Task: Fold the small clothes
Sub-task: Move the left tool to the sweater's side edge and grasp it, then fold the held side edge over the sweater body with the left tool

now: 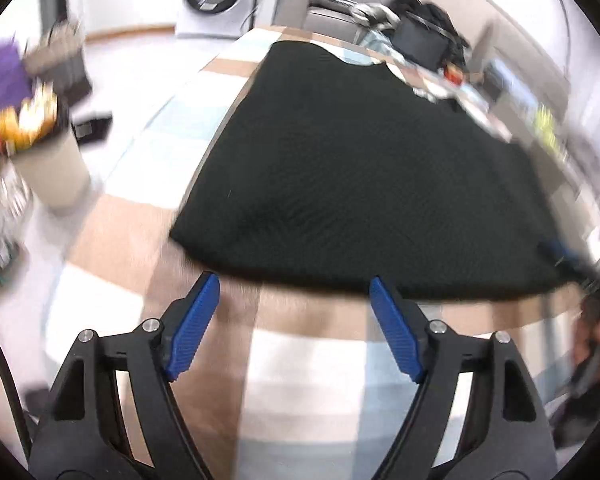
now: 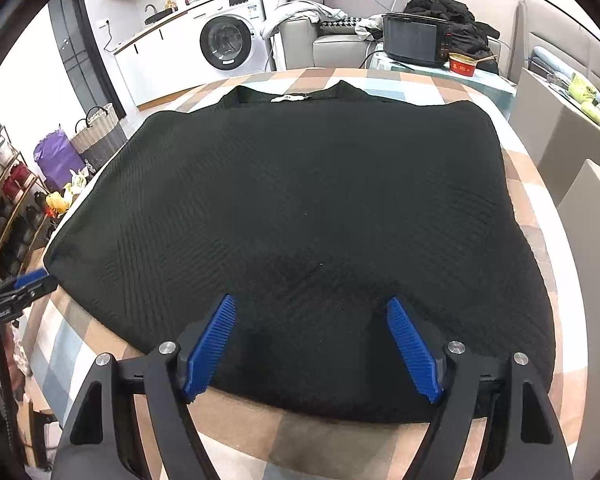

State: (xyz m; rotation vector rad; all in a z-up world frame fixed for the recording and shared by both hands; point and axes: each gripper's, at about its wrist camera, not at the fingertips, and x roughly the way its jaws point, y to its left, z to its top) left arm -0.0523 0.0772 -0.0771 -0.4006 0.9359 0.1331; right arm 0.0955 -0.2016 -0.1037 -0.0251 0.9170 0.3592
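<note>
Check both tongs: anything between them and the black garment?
Nothing visible. The right tongs hang open over the near hem of the black garment. The left tongs are open just short of its edge, with only bare checkered tablecloth between.

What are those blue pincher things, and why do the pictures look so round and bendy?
A person holds one grabbing tool in each hand. Each tool carries a wide-eyed camera, which bends the picture. One picture looks out from the left tool, the other from the right tool. Both tools have blue ribbed fingers, spread open, holding nothing. A black knitted garment lies flat on the checked tablecloth, waiting to be folded. The right tool hovers over its near edge; the left tool is just short of it.
</note>
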